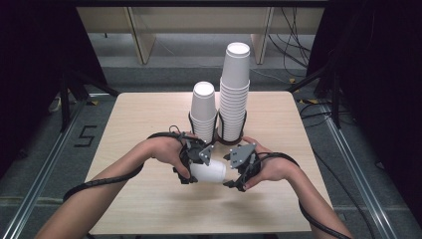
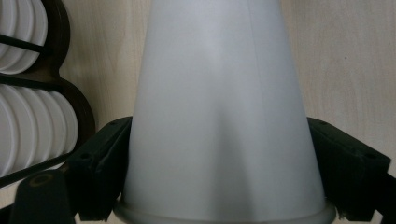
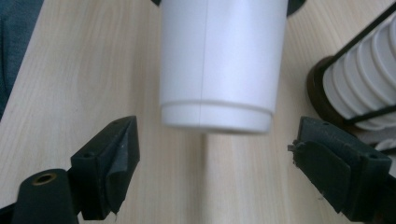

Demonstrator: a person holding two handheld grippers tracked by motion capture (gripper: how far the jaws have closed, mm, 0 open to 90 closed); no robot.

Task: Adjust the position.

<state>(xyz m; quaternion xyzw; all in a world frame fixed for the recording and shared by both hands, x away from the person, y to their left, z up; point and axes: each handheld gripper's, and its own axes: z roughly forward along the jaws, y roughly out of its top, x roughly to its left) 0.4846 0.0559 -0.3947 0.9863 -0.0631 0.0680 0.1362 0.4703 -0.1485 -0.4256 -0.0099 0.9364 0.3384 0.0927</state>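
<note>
My left gripper (image 1: 194,169) is shut on a white paper cup (image 1: 208,172), which lies on its side just above the table. In the left gripper view the jaws (image 2: 224,172) press on both sides of the cup (image 2: 224,116) near its rim, and its wall is slightly dented. My right gripper (image 1: 230,172) faces the cup's base from the right and is open. In the right gripper view the cup's base (image 3: 219,60) hangs just ahead of the spread jaws (image 3: 219,158), with no pad touching it.
Two stacks of white cups stand in a dark wire holder (image 1: 226,139) behind the hands: a short stack (image 1: 204,112) and a tall stack (image 1: 235,89). The holder and stacks appear at the left (image 2: 28,130) and at the right (image 3: 364,88). The wooden table (image 1: 149,199) ends close in front.
</note>
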